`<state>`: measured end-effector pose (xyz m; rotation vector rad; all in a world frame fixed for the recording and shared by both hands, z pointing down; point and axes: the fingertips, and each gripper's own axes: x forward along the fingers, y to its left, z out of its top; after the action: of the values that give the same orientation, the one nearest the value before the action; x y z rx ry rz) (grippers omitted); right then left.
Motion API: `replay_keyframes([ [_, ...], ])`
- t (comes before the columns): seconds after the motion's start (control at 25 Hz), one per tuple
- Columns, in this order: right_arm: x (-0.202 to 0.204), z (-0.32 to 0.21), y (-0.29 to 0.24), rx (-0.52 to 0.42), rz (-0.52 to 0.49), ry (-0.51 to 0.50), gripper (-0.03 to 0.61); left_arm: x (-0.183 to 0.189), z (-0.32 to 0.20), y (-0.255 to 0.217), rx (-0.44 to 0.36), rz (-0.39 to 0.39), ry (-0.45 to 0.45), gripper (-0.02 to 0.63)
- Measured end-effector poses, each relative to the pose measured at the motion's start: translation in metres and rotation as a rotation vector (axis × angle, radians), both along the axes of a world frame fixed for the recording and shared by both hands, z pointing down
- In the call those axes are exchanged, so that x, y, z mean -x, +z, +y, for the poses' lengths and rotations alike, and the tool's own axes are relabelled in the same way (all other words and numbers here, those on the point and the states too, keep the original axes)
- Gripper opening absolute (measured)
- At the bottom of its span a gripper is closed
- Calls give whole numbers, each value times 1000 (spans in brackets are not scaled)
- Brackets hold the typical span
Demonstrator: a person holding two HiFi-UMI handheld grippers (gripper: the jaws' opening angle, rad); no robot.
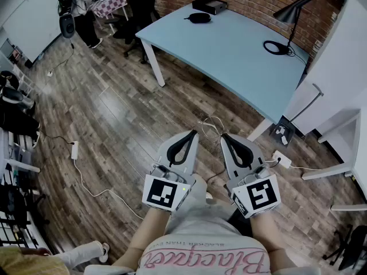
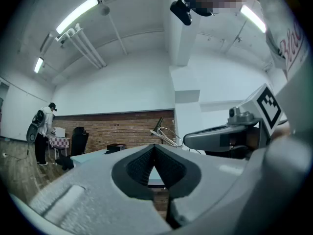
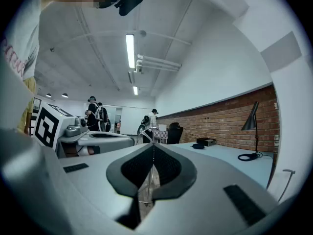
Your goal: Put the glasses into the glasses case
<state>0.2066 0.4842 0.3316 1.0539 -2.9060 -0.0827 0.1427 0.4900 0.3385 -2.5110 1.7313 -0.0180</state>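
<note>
- The right tool [image 1: 224,136] is closed on the glasses [image 1: 211,124]. Its own view shows a thin wire part of the frame pinched in the slit between its jaws, and the rest of the frame sticks out past the tip.
- The left tool [image 1: 194,132] has its jaws pressed together with nothing between them. It sits just beside the right one, and the two tips are near each other.
- Both tools are held over the wooden floor [image 1: 114,113], well short of the blue surface [image 1: 241,50].
- The dark oval thing lying far out on that surface looks like the case [image 1: 199,18]. It is just near of a black box [image 1: 209,5] and well left of the lamp [image 1: 289,16].
- From the tools the case lies straight ahead, far off and slightly left. Its long axis runs roughly left to right.
- Whether it is open cannot be told from here.
- The left tool is marginally nearer the case and free, so it seems the likelier one to steady or open it.
</note>
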Motion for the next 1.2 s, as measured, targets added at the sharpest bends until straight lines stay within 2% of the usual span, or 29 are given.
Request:
replay_keyframes([
  [0.24,0,10,3,2,-4,5,12,-7,11,-2,-16,2,18,5],
  [0.44,7,0,-1,-10,9,6,12,1,-2,-3,-11,7,19,5],
  [0.68,16,-41,0,3,18,33,12,10,-44,-7,-23,18,46,5],
  [1.2,70,-154,-10,17,13,25,12,68,-163,-23,-39,44,62,5],
])
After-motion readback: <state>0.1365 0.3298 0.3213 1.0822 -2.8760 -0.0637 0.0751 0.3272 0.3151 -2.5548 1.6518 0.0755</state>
